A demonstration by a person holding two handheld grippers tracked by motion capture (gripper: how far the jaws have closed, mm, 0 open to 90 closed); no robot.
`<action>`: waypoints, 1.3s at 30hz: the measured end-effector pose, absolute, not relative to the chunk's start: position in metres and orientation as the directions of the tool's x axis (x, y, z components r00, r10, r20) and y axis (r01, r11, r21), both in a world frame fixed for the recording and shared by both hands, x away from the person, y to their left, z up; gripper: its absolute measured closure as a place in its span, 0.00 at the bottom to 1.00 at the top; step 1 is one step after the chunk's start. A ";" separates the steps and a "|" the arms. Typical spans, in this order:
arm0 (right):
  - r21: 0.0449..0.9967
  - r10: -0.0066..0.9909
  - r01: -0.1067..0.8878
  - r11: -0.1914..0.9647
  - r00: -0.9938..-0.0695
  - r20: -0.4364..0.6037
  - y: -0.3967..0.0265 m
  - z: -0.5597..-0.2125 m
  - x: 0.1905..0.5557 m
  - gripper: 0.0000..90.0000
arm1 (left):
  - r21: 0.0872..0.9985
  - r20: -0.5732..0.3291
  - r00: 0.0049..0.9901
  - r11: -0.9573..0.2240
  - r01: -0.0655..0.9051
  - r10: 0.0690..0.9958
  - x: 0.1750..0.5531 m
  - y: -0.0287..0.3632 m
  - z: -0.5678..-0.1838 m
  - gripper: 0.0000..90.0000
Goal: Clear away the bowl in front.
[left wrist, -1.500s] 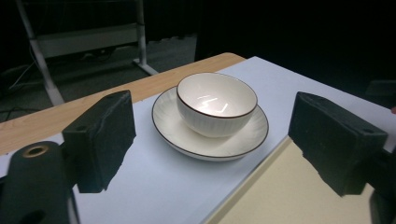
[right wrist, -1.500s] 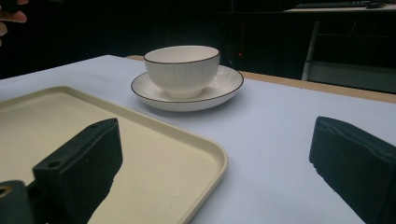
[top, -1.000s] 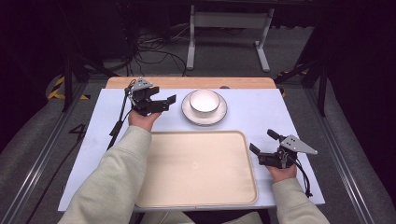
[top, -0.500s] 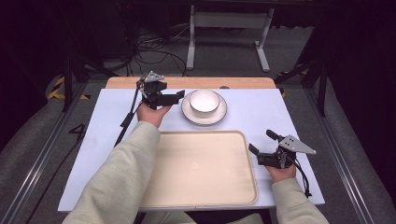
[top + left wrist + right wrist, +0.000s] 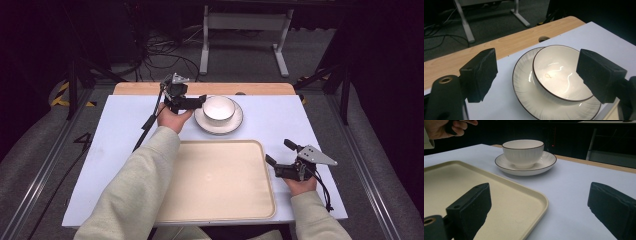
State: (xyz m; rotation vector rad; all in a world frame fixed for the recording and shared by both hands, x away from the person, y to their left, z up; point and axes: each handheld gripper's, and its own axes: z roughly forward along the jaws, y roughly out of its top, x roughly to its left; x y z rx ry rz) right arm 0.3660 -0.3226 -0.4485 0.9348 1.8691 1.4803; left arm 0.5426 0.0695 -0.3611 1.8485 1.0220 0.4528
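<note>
The left gripper (image 5: 199, 101) has closed in on the bowl (image 5: 218, 108), jaws apart around it; the right gripper (image 5: 281, 152) waits open beside the tray (image 5: 220, 200).

Couple of things were cut off or covered here. In the left gripper view the plate (image 5: 524, 82) ran off the bottom edge, and the right-hand pad of the left gripper (image 5: 537, 76) blocked a bit of the bowl (image 5: 559, 75) rim. In the right gripper view the tray (image 5: 506, 195) got chopped by the left and bottom edges, and the person's hand (image 5: 446, 128) was clipped at the top corner, so what it held was unclear. From the high view the left gripper's tips sat right by the bowl, couldn't tell if touching. The sleeve (image 5: 135, 195) hid the tray's near-left corner.
</note>
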 end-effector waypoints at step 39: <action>0.977 0.786 0.172 0.130 -0.618 0.004 -0.322 -0.448 0.365 0.06 | 0.688 -0.171 0.516 -0.273 0.673 0.839 0.573 0.028 -0.414 0.48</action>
